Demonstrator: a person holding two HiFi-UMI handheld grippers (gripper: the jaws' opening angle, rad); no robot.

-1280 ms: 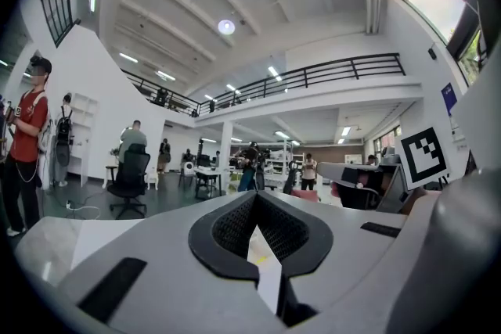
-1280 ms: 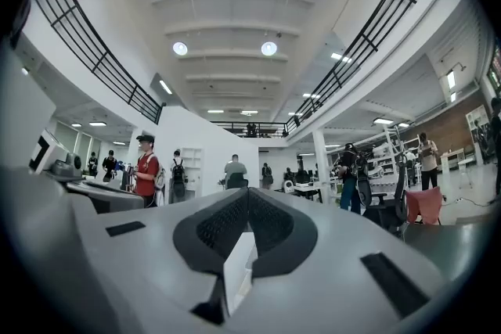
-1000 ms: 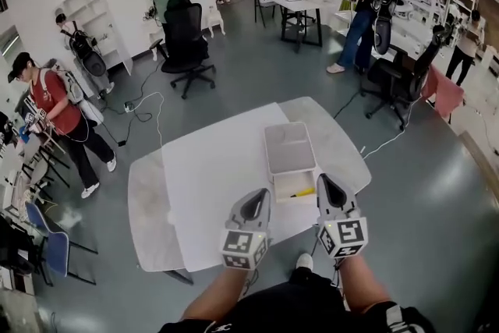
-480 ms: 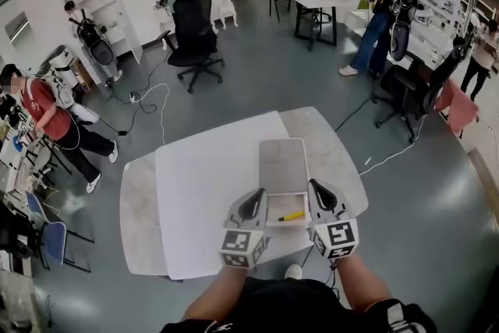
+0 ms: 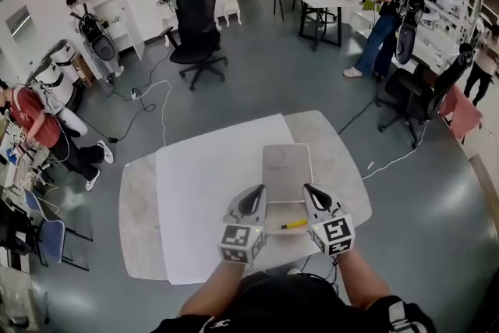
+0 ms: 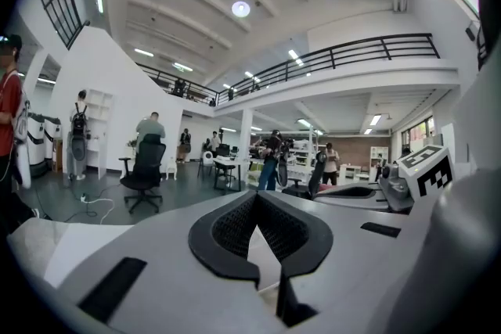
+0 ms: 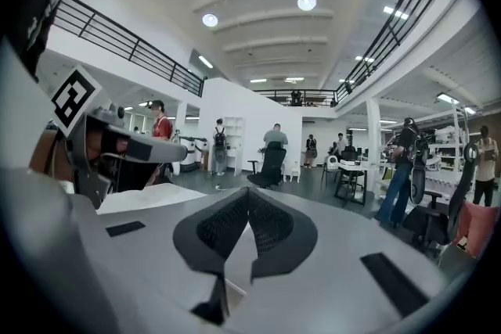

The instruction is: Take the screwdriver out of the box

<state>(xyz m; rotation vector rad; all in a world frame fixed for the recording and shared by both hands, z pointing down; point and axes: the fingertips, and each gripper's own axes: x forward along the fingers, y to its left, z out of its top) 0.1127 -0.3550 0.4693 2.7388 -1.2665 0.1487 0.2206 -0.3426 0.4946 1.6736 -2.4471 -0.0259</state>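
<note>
A shallow white box (image 5: 273, 208) lies open on the white sheet at the table's near edge, its lid (image 5: 286, 168) folded back away from me. A yellow-handled screwdriver (image 5: 294, 224) lies inside, toward the tray's right side. My left gripper (image 5: 253, 196) rests against the tray's left side and my right gripper (image 5: 311, 193) against its right side. Both are shut with nothing between their jaws. The left gripper (image 6: 256, 201) view and the right gripper (image 7: 248, 196) view look out across the room above the table, so neither shows the box or the screwdriver.
The white sheet (image 5: 203, 191) covers a grey rounded table (image 5: 140, 214). Beyond it are a black office chair (image 5: 196, 35), floor cables (image 5: 148, 109) and several people at desks. Another chair (image 5: 421, 93) stands at the right.
Both grippers have come forward along the two sides of the open tray. The box and screwdriver now sit lower in the head view, between the grippers.
</note>
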